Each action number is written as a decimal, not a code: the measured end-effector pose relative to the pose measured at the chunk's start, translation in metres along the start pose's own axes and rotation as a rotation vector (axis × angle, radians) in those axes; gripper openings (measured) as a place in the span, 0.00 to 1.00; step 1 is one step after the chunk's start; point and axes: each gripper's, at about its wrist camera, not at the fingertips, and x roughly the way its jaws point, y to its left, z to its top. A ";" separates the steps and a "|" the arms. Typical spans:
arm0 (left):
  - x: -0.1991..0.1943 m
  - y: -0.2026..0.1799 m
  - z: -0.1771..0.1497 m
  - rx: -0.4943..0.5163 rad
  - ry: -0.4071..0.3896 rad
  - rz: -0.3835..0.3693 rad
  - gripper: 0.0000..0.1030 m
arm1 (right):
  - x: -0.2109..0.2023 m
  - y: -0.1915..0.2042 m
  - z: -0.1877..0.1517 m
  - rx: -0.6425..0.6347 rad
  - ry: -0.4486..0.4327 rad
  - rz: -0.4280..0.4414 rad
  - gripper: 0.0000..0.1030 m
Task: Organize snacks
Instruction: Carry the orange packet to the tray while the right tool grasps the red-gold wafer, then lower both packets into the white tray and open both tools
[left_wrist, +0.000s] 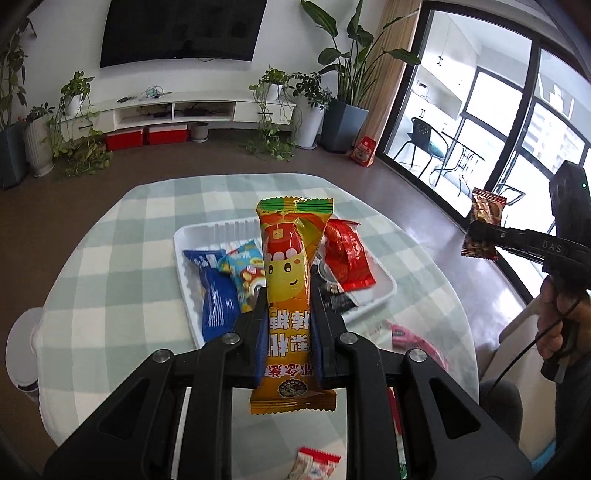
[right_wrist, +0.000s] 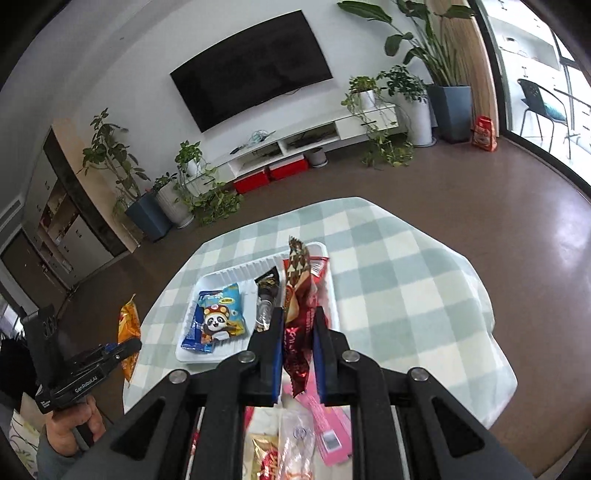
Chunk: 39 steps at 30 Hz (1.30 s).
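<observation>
Orange and yellow foil is showing between the jaws of the left gripper (left_wrist: 289, 295), which is clenching a long orange snack bar (left_wrist: 291, 280) upright above the checked tablecloth (left_wrist: 110, 236), presumably so it can go lengthwise into the white tray (left_wrist: 380, 291) beyond it. To the right, the right gripper (right_wrist: 298, 314) is pinching a dark red chocolate-patterned packet (right_wrist: 297, 295) edge-on, also held clear over the tray. Already lying in the tray are a blue packet (left_wrist: 216, 295), a panda-printed packet (right_wrist: 221, 314), a red packet (left_wrist: 347, 258) and a black sachet (right_wrist: 267, 288). Both held wrappers are hiding much of the tray's middle, so any free slot is hard to judge; loose snacks near the table's near edge are cut off by the gripper bodies.
</observation>
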 end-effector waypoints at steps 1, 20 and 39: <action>0.008 -0.003 0.008 0.004 0.001 0.000 0.17 | 0.012 0.007 0.008 -0.016 0.016 0.014 0.15; 0.172 -0.002 0.031 0.017 0.196 0.069 0.17 | 0.190 0.046 0.023 -0.163 0.341 -0.017 0.15; 0.212 0.000 0.018 0.036 0.246 0.099 0.18 | 0.231 0.041 0.001 -0.216 0.408 -0.070 0.15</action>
